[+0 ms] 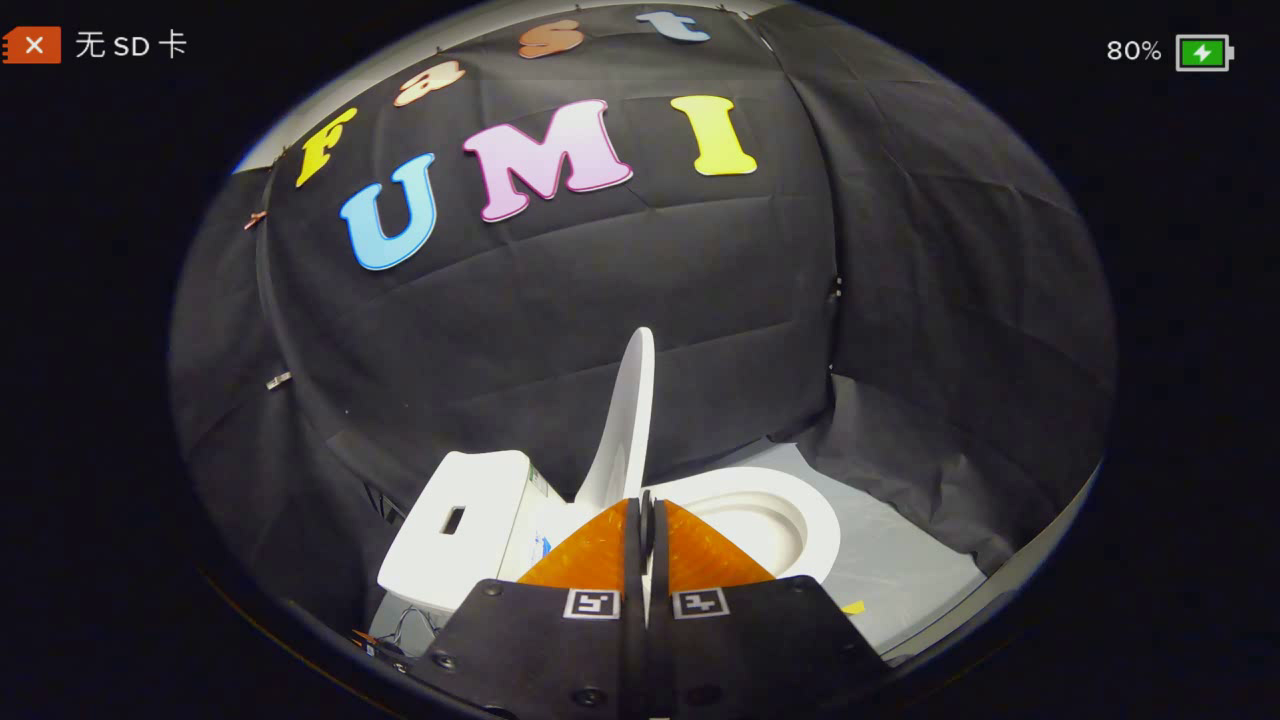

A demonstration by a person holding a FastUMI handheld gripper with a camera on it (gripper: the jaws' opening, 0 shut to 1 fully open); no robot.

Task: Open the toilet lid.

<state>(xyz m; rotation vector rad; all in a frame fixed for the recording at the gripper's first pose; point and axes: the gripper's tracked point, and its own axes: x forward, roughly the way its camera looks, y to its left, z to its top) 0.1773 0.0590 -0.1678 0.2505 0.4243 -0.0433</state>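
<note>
tongs (646, 515) clamped on the raised toilet lid's (628, 420) edge, bowl (790, 500) beside it.

1 toilet (770, 520), w/ 1 lid (628, 420) raised on edge, 1 open seat ring (815, 520) to its right, 1 tank (455, 530) far left. 1 gripper (646, 520), 2 fingers (590, 555) pressed together at the lid's lower edge. 1 pale floor sheet (900, 560) under toilet.
</note>
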